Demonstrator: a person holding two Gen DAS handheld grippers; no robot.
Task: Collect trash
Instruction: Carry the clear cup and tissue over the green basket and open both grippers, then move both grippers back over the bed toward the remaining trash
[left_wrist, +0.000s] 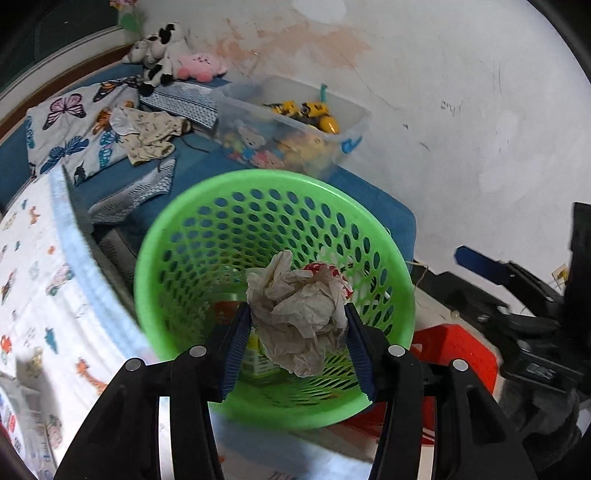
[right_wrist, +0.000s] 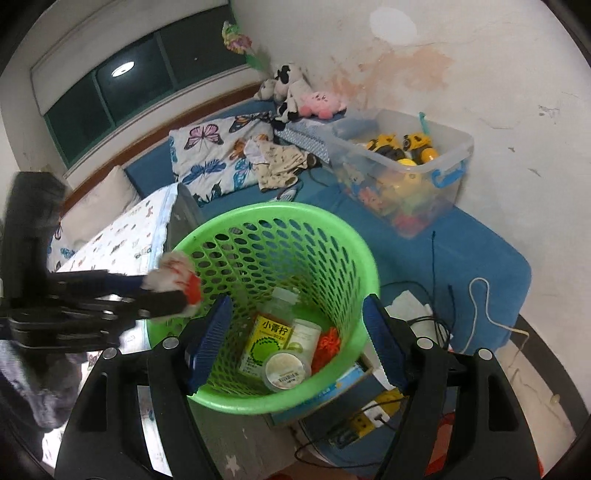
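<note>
My left gripper (left_wrist: 298, 323) is shut on a crumpled white paper wad (left_wrist: 301, 308) with red print, held over the mouth of the green perforated basket (left_wrist: 177, 236). In the right wrist view the same wad (right_wrist: 173, 277) sits at the basket's (right_wrist: 343, 243) left rim, clamped in the left gripper (right_wrist: 173, 295). My right gripper (right_wrist: 295, 339) is open and empty above the basket's near rim. Inside the basket lie a yellow-labelled bottle (right_wrist: 264, 339), a round lidded cup (right_wrist: 286, 371) and an orange scrap (right_wrist: 327, 343).
A bed with a blue sheet (right_wrist: 461, 236) carries a clear toy box (right_wrist: 406, 166), butterfly bedding (right_wrist: 207, 158), clothes and plush toys (right_wrist: 295, 92). A printed quilt (left_wrist: 33, 295) lies left. Cables and a white cord (right_wrist: 480, 306) trail at the right. A red object (left_wrist: 454, 354) sits beside the basket.
</note>
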